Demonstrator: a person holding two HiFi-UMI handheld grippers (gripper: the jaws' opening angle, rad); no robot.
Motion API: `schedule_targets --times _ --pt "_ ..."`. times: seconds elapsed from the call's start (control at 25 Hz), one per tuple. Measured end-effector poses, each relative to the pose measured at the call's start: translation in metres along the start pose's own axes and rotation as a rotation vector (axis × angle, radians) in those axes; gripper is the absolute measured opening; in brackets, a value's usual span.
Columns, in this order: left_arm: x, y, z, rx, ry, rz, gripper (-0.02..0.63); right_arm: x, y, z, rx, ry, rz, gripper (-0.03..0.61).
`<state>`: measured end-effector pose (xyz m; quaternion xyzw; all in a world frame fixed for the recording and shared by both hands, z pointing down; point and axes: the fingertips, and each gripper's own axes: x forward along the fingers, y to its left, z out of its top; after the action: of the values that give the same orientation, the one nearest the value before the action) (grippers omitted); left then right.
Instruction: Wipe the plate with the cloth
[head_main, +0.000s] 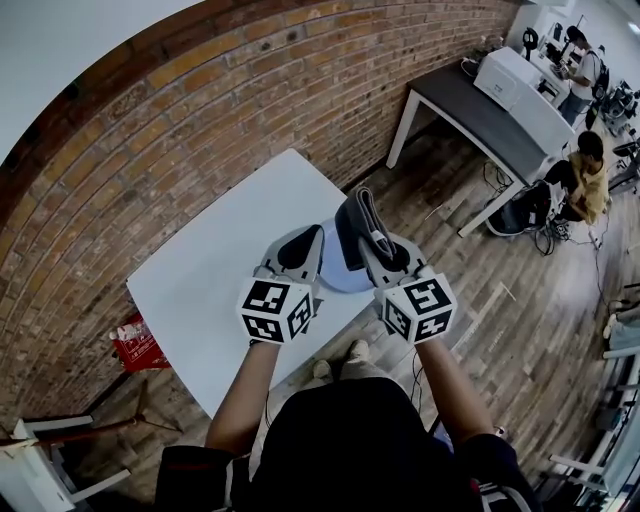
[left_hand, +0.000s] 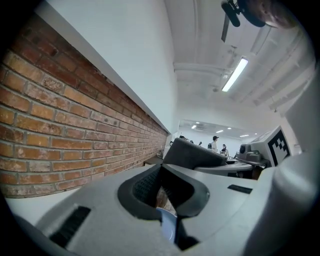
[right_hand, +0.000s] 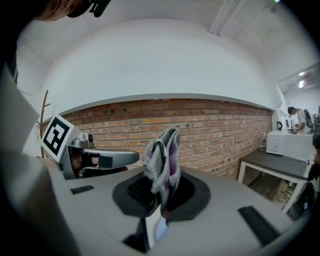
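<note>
A pale blue plate (head_main: 340, 276) lies on the white table (head_main: 215, 270) near its front edge, half hidden under both grippers. My right gripper (head_main: 372, 240) (right_hand: 161, 192) is shut on a folded grey cloth (head_main: 358, 215) (right_hand: 162, 157), which stands up out of its jaws above the plate. My left gripper (head_main: 300, 246) (left_hand: 162, 189) is beside it at the plate's left edge, jaws closed with nothing seen pinched; a sliver of the plate (left_hand: 168, 226) shows through the slit below. The cloth (left_hand: 192, 154) also appears in the left gripper view.
A brick wall runs behind the table. A red bag (head_main: 140, 343) lies on the wooden floor at the table's left. A grey desk with a printer (head_main: 515, 80) stands at the far right, with seated people (head_main: 585, 170) beside it. A white chair (head_main: 40, 455) is at bottom left.
</note>
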<state>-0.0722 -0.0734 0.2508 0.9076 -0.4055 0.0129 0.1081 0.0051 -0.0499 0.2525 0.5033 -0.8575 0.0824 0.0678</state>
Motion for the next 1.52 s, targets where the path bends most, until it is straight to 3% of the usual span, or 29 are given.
schedule_targets --times 0.64,1.24,1.52 --pt "0.050 0.030 -0.031 -0.036 0.077 0.093 0.017 0.041 -0.058 -0.028 0.059 0.065 0.062 0.044" --pt "0.086 0.062 -0.108 -0.121 0.228 0.174 0.017 0.079 -0.094 -0.066 0.088 0.170 0.129 0.044" --pt "0.096 0.071 -0.136 -0.114 0.302 0.192 0.017 0.090 -0.103 -0.080 0.099 0.212 0.144 0.044"
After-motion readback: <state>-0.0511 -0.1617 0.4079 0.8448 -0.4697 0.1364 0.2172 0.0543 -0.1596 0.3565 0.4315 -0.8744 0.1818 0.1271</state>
